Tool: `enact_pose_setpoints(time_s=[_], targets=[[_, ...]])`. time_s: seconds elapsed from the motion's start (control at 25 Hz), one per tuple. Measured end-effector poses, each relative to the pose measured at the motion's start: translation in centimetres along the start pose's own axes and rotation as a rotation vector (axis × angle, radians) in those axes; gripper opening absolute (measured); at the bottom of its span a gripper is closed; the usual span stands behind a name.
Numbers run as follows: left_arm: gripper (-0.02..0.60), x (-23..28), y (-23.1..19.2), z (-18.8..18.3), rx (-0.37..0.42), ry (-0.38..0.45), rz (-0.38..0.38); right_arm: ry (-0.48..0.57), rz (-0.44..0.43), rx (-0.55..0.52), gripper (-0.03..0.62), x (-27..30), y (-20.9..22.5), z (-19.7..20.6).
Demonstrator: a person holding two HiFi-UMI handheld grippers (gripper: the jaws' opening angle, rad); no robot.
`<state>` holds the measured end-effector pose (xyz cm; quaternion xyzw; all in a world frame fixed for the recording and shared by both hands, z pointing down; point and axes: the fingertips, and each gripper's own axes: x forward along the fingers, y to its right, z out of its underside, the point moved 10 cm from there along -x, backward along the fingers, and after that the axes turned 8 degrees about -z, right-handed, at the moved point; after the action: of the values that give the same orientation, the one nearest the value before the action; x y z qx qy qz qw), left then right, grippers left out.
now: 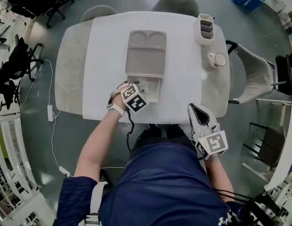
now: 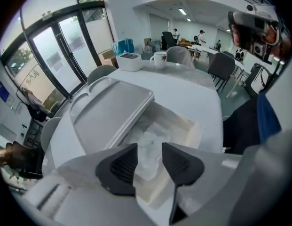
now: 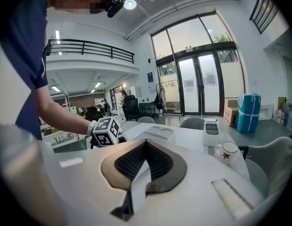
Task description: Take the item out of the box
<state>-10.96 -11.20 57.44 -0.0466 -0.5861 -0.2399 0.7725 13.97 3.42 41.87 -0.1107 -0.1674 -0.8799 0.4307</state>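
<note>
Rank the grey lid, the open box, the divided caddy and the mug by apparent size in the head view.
1. grey lid
2. open box, partly hidden
3. divided caddy, nearly the same as the box's visible part
4. mug

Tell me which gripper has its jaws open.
The left gripper, poised over the open box: its jaws stand apart above the clear item inside. The right gripper has its jaws together, empty.

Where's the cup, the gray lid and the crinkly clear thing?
cup (image 1: 220,60), head view, its round top.
gray lid (image 1: 146,55), head view, its flat middle.
clear thing (image 2: 149,147), left gripper view, its middle.
</note>
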Motion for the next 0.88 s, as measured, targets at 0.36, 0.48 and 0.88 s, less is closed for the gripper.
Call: enact_pose_setpoints(time_s=[0.36, 0.48, 0.88], targets=[[0.139, 4.3, 0.9, -0.9, 0.112, -0.137, 0.043, -0.003, -0.041, 0.068, 0.003, 0.2, 3.6, -0.2], [0.112, 4.6, 1.0, -0.4, 0.085, -0.141, 0.056, -0.013, -0.047, 0.077, 0.003, 0.0, 4.0, 0.2], [0.005, 4.1, 1.2, -1.3, 0.127, -0.181, 0.162, -0.036, -0.073, 0.084, 0.003, -0.5, 4.6, 1.0]])
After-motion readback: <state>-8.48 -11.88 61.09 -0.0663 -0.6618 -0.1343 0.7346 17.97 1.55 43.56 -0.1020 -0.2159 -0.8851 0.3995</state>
